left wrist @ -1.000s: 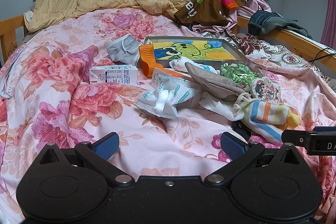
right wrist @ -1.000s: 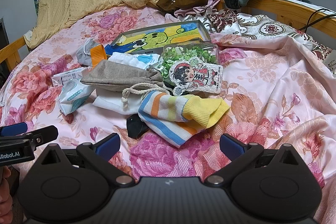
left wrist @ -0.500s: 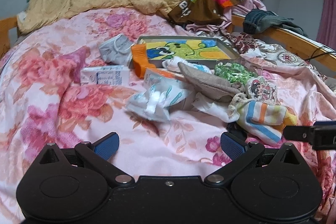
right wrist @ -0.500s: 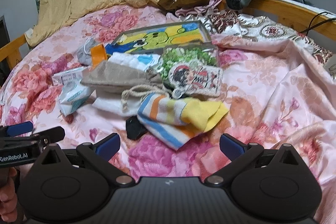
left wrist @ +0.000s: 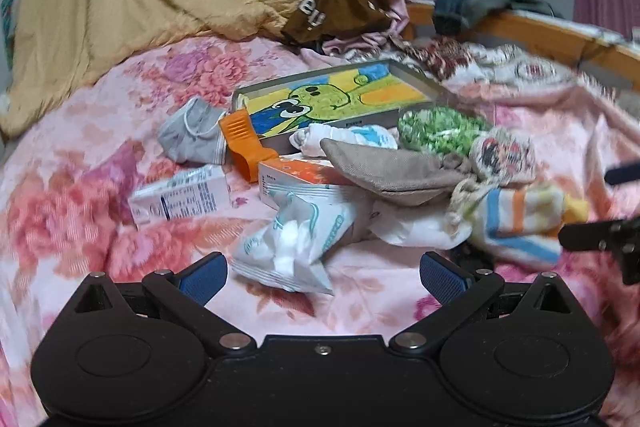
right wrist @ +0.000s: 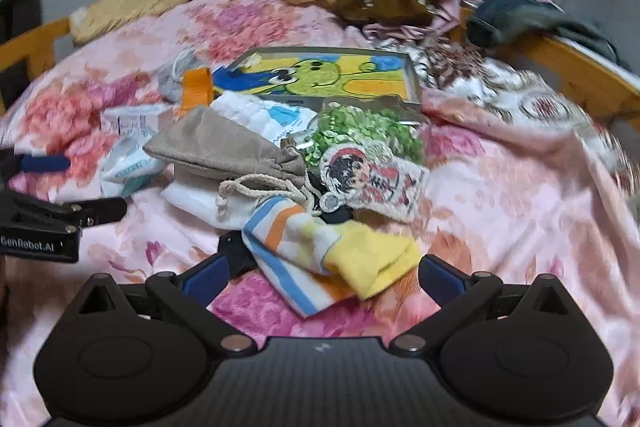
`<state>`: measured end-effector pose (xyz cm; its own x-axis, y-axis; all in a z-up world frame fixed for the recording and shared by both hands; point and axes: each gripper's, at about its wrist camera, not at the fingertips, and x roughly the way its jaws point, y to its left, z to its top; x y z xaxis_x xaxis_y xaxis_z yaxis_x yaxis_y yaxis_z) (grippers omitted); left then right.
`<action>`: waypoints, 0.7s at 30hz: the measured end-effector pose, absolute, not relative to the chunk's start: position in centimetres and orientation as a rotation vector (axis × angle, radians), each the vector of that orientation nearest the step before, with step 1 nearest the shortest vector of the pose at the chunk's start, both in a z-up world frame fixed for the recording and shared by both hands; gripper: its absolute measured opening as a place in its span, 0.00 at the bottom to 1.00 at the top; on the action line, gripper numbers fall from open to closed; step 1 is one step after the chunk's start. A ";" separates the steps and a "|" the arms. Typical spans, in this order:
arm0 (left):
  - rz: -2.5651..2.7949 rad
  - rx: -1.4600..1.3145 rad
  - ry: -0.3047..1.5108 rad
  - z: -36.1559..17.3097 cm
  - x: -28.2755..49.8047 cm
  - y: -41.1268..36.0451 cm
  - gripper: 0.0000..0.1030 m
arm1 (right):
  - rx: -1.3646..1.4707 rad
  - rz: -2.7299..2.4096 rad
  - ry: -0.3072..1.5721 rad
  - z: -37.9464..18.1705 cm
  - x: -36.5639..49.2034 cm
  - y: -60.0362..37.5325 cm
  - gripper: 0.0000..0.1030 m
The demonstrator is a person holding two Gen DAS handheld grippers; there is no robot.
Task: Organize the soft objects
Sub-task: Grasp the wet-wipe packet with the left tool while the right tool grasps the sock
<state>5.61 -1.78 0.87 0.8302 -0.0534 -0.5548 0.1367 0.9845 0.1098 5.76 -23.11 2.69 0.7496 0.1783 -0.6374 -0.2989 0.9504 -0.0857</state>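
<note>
My right gripper [right wrist: 322, 277]: jaws spread wide, nothing between them, low over the bedspread [right wrist: 520, 195] with the striped sock [right wrist: 320, 255] lying right between the blue pads [right wrist: 438, 277].
My left gripper [left wrist: 322, 277]: also wide open and holding nothing, with the crinkly tissue packet [left wrist: 292, 239] just ahead of its tips.
Where the soft things are: in one heap in the middle of the bed. The sock is at the near edge, the tan drawstring pouch [right wrist: 224, 151] behind it, and a white cloth [right wrist: 200, 199] under both.
Step in hand, as I judge it: take the sock first with my right gripper, since it is nearest and lies on top.
How I would grip: come down on the thick yellow cuff end, where the fabric bunches, and close firmly so the knit does not slip out.
What to watch: the pouch cord [right wrist: 256, 187] lies against the sock's striped end, and a small black thing [right wrist: 236, 251] peeks out beside it; I would lift slowly so neither drags along.
Neighbours to avoid: the cartoon patch [right wrist: 372, 183] and the green bundle [right wrist: 364, 135] sit just behind.
Likely place to put it: the picture tray [right wrist: 412, 75] at the back, though I cannot be sure.
</note>
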 end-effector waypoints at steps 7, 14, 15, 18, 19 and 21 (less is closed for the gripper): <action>-0.129 0.196 0.646 0.8 8.7 -0.7 0.99 | -0.343 0.347 0.702 1.7 8.2 -21.4 1.00; -0.175 0.124 0.705 0.2 10.9 0.2 0.89 | -0.400 0.399 0.686 0.3 9.2 -20.1 0.89; -0.183 0.117 0.711 0.2 11.0 0.3 0.88 | -0.404 0.402 0.686 0.2 9.3 -20.0 0.87; -0.197 0.089 0.720 0.1 11.1 0.3 0.81 | -0.406 0.412 0.684 0.0 9.4 -19.8 0.80; -0.202 0.076 0.726 0.1 11.1 0.3 0.79 | -0.406 0.417 0.681 -0.1 9.4 -19.8 0.78; -0.204 0.042 0.748 -0.1 11.3 0.4 0.67 | -0.400 0.423 0.674 -0.1 9.5 -19.7 0.69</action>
<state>11.28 0.38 -0.05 0.7143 -0.1694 -0.6790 0.1989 0.9794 -0.0350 9.47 -19.69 -0.09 0.7034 0.2431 -0.6679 -0.4957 0.8412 -0.2160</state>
